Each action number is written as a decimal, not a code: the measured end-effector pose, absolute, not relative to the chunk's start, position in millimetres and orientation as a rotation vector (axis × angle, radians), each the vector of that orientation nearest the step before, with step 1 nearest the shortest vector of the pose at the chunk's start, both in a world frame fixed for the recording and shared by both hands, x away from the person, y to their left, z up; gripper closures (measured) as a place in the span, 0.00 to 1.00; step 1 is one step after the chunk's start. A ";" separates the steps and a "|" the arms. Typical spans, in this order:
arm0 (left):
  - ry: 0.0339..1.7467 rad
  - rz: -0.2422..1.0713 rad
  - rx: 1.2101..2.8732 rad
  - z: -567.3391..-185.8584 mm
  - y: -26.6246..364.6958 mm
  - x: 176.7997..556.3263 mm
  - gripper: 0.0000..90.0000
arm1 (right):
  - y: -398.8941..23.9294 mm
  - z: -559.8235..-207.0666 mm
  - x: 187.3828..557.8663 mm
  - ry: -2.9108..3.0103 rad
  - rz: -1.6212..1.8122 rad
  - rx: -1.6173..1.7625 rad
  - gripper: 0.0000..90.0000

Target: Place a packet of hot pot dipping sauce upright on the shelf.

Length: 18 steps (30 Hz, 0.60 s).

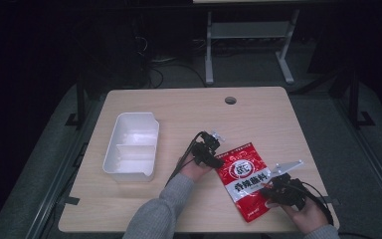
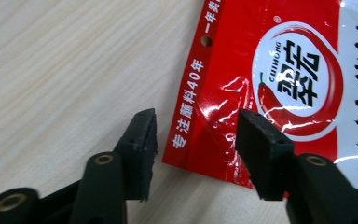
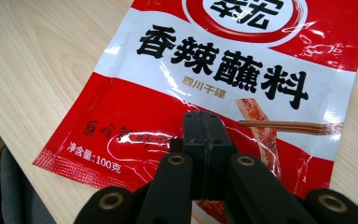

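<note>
While the high view looks down on a pale wood-grain tabletop [image 1: 179, 114] in a dark room, a red seasoning packet [image 1: 243, 180] with a white band and black Chinese lettering lies flat near the front right corner. The left gripper [image 1: 210, 148] sits at the packet's upper left edge, held by a hand in a grey sleeve [image 1: 164, 209]. The right gripper [image 1: 273, 188] rests on the packet's lower right part, a grey three-cornered plate on top of it. A white divided plastic container [image 1: 132, 145] stands toward the left edge, well apart from the packet. A round cable hole [image 1: 231, 100] sits near the back edge. Beyond the table, white legs of another desk [image 1: 210, 45] stand on a grey floor with dark cables.

From the left gripper view, the left gripper [image 2: 196, 135] has its jaws apart, straddling the packet's [image 2: 270, 84] corner: one pad over bare wood, the other over the glossy red foil. Neither pad presses on it. A punched hang hole and a chilli logo show on the packet.

From the right gripper view, the right gripper [image 3: 204, 140] has its jaws together, their tips over the packet's [image 3: 214, 70] red lower part; whether foil is pinched between them I cannot tell. Wood grain runs along both sides of the packet.
</note>
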<state>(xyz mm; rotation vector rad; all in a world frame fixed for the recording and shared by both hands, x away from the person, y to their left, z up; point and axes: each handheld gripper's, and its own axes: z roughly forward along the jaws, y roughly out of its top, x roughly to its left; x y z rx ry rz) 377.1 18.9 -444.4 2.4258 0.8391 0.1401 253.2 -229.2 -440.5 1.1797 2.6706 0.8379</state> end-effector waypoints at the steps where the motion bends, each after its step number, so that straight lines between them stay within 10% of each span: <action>1: 0.841 0.133 2.429 -445.0 19.4 377.6 0.55 | -229.4 -440.6 253.0 2.669 0.842 1.183 0.99; 18: 0.776 -0.027 2.412 -446.0 24.8 372.9 0.68 | -231.6 -441.8 252.9 2.665 0.868 1.195 0.99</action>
